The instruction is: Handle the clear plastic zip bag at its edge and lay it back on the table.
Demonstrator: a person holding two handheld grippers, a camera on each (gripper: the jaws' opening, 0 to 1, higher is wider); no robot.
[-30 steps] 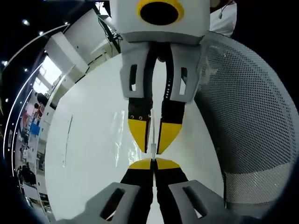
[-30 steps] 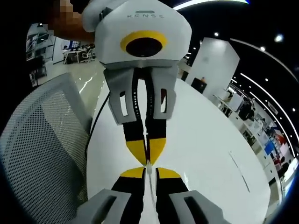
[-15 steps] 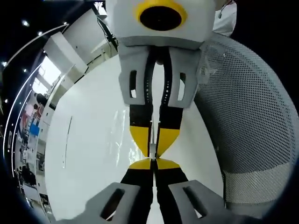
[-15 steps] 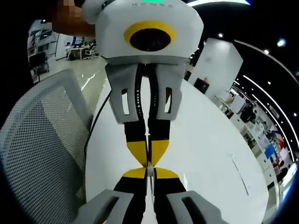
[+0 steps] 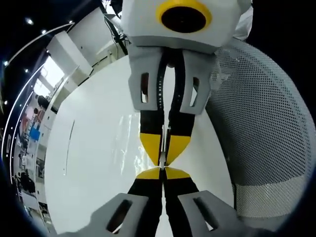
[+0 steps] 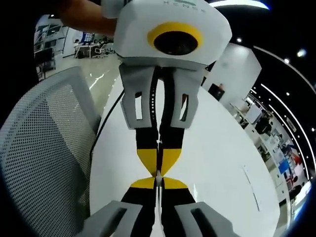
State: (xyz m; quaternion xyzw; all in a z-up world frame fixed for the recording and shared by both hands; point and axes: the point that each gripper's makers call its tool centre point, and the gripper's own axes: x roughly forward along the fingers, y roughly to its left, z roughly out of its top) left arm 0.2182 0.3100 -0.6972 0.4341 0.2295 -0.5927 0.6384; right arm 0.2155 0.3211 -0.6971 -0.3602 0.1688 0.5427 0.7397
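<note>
The clear plastic zip bag (image 5: pixel 162 141) shows as a thin pale strip, seen edge-on and held over the white table (image 5: pixel 94 163). My left gripper (image 5: pixel 161 170) rises from the bottom of the left gripper view, shut on that strip. My right gripper (image 5: pixel 163 161) comes down from the top, tip to tip with it, its yellow fingertips (image 5: pixel 150 143) closed on the same edge. In the right gripper view my right gripper (image 6: pixel 158 179) meets the left gripper (image 6: pixel 158 170) the same way, with the bag (image 6: pixel 158 143) a sliver between the jaws. The rest of the bag is hard to make out.
A white mesh chair back (image 5: pixel 261 128) stands close beside the table edge and fills the left side of the right gripper view (image 6: pixel 44 148). A person's arm (image 6: pixel 84 15) reaches in at the top. An open office lies beyond the table.
The right gripper's jaws have narrowed from a slight gap to closed on the bag's edge. The two grippers have drawn a little closer together.
</note>
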